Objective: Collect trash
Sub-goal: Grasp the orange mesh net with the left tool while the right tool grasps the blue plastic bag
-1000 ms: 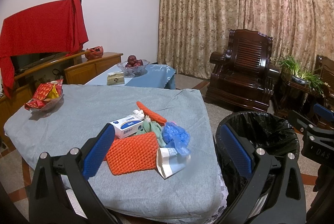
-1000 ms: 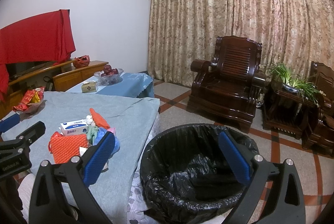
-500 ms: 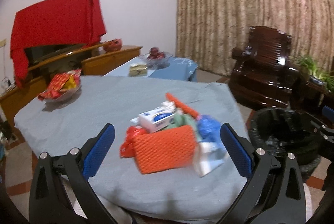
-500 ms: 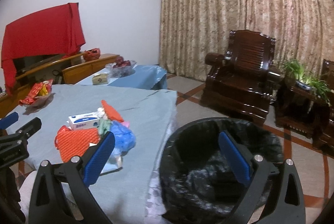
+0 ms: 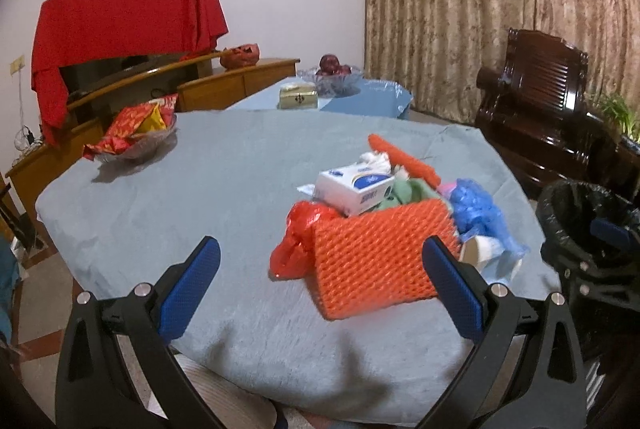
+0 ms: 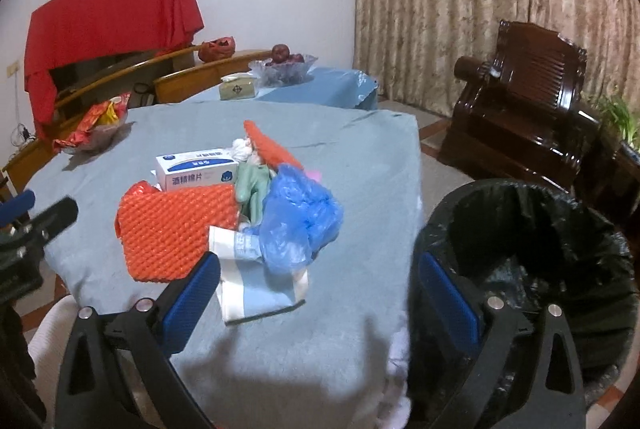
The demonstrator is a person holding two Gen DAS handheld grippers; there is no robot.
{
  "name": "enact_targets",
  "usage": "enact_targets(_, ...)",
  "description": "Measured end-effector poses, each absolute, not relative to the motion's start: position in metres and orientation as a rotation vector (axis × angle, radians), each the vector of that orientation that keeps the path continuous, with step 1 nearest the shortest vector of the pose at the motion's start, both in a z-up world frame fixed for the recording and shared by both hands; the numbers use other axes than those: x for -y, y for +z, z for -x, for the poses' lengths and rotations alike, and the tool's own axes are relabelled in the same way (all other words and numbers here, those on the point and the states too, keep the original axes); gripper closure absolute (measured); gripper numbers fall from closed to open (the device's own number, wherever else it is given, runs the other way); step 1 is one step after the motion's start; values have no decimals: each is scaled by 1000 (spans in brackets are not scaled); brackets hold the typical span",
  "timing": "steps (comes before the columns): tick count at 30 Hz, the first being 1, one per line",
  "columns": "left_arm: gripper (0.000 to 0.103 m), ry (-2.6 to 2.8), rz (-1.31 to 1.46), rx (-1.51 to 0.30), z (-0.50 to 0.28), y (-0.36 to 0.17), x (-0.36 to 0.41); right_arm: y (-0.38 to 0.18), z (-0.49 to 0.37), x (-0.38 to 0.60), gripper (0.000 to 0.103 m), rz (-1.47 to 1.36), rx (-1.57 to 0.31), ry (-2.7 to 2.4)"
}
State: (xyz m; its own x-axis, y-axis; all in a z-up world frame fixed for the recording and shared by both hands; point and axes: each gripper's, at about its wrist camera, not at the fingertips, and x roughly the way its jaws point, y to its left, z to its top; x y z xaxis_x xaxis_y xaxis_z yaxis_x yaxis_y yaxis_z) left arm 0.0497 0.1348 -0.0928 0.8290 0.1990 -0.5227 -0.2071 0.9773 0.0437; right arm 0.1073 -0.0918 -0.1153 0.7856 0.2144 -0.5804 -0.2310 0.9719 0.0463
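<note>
Both grippers swung left toward the trash pile since a second ago. We see the left gripper [image 5: 320, 281] low in frame, fingers apart and empty, with the orange foam-net sleeve [image 5: 376, 257] right of centre on the grey-blue cloth-covered table [image 5: 200, 189]. Right gripper [image 6: 318, 299] fingers apart too; crumpled blue plastic bag [image 6: 300, 221] mid-frame, black-lined trash bin [image 6: 532, 253] lower right.

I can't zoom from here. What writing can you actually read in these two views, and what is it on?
"酒精棉片": side of the white and blue box in the trash pile, right wrist view.
Smaller print on that box's top: too blurred to read.
Same box in the left wrist view: blue lettering, unreadable.
Pale packet at the pile's front: faint print, unreadable.
Red snack wrappers in the bowl: unreadable.
</note>
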Motion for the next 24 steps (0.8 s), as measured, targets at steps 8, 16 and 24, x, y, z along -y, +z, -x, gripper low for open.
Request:
enact_targets(8, 8, 195, 21, -588, -82, -117, -140, -126, -148, 86, 7, 70, -661, 234)
enact_targets(16, 31, 119, 48, -662, -117, -137, -136, -129, -175, 81, 11, 89, -678, 270)
enact_targets(24, 64, 104, 28, -690, -124, -146, -130, -142, -203, 74, 22, 91, -752, 314)
